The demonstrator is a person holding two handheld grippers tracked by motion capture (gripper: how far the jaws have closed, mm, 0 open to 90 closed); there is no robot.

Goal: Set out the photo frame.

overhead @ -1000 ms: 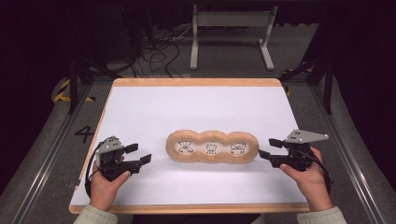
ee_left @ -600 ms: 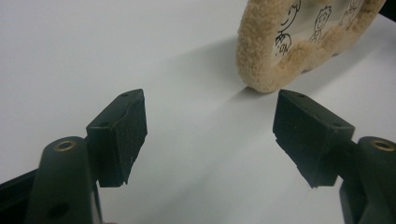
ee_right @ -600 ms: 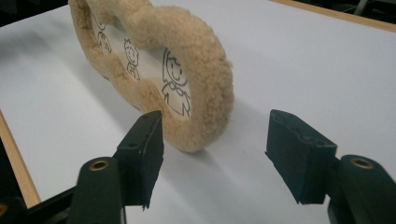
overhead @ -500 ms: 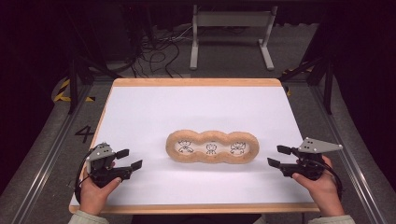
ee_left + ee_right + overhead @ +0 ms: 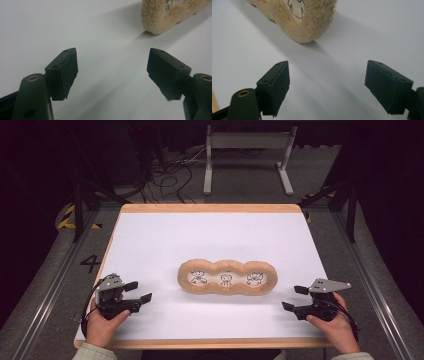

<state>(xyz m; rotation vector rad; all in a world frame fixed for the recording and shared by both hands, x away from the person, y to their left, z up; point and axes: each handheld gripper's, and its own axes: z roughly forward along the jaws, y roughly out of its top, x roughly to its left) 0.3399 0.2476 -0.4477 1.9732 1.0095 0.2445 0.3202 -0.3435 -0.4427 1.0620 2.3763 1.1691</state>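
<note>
I have drawn both tools back toward the frame's lower corners: left tool (image 5: 134, 291) and right tool (image 5: 295, 298) gape wide, empty. The fleecy three-ring cushion (image 5: 228, 277) lies mid-counter (image 5: 210, 235), untouched between them, so I judge nothing is grasped yet.

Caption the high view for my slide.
Open left tongs and right tongs flank a fuzzy three-hole ring on a white table.

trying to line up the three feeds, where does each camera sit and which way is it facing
High view: above the person's side, looking forward and down on the white table; both hands with the left gripper and right gripper show.
Left gripper view: rides the left gripper, low over the table, facing the fuzzy tan three-ring toy; its open black fingers show.
Right gripper view: rides the right gripper, facing the toy's other end; open fingers show.
Shared: all three show the toy and white tabletop.
</note>
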